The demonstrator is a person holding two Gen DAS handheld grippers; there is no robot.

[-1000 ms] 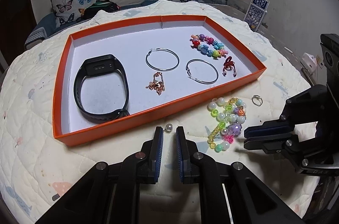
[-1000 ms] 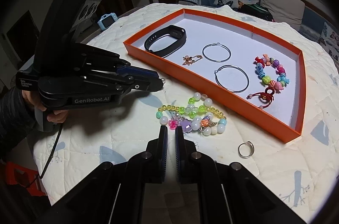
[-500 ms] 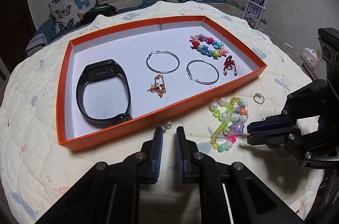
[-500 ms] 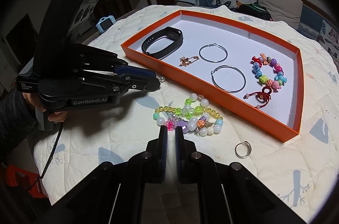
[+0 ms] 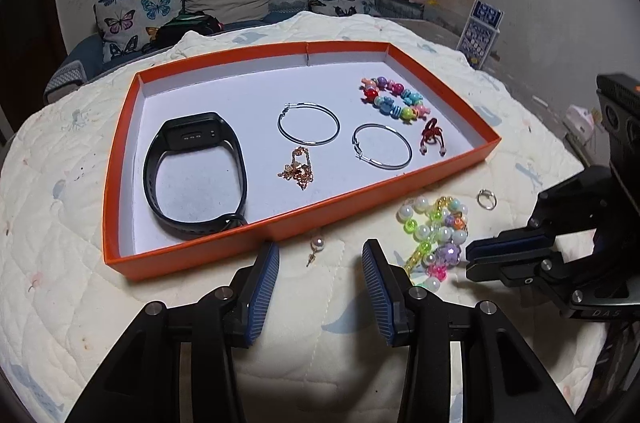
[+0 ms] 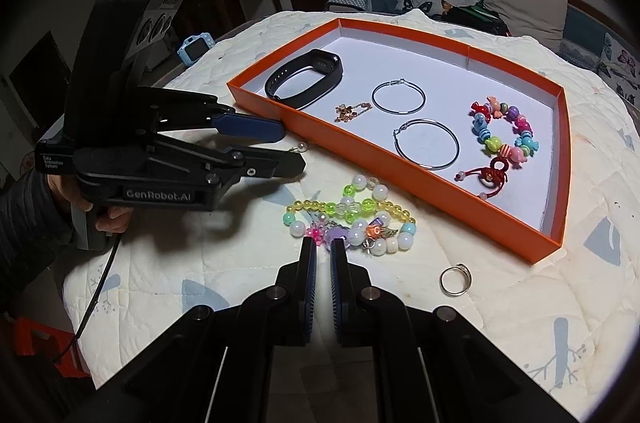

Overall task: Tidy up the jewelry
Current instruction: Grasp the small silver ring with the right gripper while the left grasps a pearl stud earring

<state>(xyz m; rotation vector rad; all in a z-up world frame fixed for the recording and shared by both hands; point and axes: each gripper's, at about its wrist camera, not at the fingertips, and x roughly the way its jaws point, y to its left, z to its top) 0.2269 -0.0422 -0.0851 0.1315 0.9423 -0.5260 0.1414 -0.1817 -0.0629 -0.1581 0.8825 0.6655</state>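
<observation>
An orange tray [image 5: 280, 223] [image 6: 360, 151] on the quilted table holds a black watch band [image 5: 196, 175], two hoop earrings [image 5: 308, 123], a gold chain [image 5: 296, 173], a colourful bead bracelet [image 5: 394, 99] and a red knot charm [image 5: 432, 137]. A pearl earring [image 5: 318, 245] [image 6: 302, 147] lies just outside the tray's front wall. My left gripper [image 5: 320, 257] [image 6: 294, 149] is open around it. A tangled bead bracelet [image 5: 436, 231] [image 6: 352, 219] and a silver ring [image 5: 486, 199] [image 6: 454, 279] lie on the quilt. My right gripper [image 6: 323, 249] [image 5: 468, 255] is shut, empty, at the bracelet's edge.
The table's quilt [image 5: 60, 223] drops off at its round edge. A sofa with butterfly cushions [image 5: 136, 15] stands beyond. A blue toy watch [image 6: 194, 51] lies at the far edge in the right wrist view. A patterned card [image 5: 482, 27] stands at the back right.
My left gripper has opened; its jaws were shut a moment ago and now stand wide on either side of the pearl earring. The right gripper stays shut by the bracelet.
</observation>
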